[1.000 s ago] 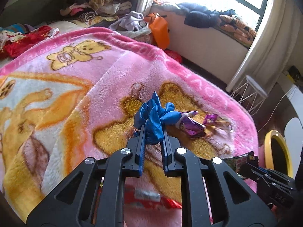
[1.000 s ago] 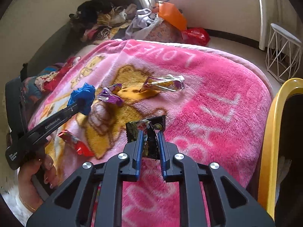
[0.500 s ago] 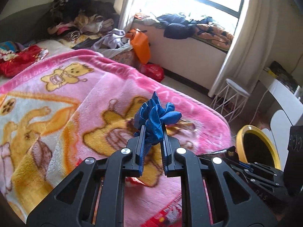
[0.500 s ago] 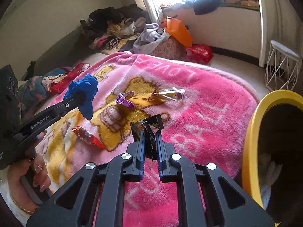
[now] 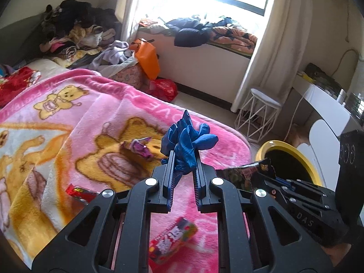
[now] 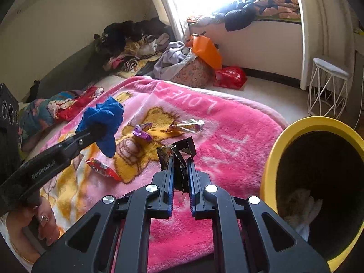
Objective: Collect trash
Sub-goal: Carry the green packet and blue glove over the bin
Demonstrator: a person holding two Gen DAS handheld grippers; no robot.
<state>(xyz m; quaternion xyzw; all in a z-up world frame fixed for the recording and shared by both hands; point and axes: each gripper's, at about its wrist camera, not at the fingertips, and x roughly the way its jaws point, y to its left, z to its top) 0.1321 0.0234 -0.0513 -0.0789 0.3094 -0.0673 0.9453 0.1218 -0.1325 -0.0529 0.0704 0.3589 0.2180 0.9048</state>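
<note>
My left gripper is shut on a crumpled blue glove and holds it above the pink blanket. It also shows in the right wrist view. My right gripper is shut on a dark snack wrapper, left of the yellow-rimmed bin. The wrapper and bin show at right in the left wrist view. On the blanket lie a purple wrapper, a silver wrapper, a red wrapper and a colourful candy pack.
Some white trash lies inside the bin. A white wire stool stands by the curtain. Clothes are piled at the bed's far side, with an orange bag and a red bag on the floor.
Both grippers have lifted and moved right toward the yellow bin, each still holding its item. The bin now fills more of the right wrist view.
</note>
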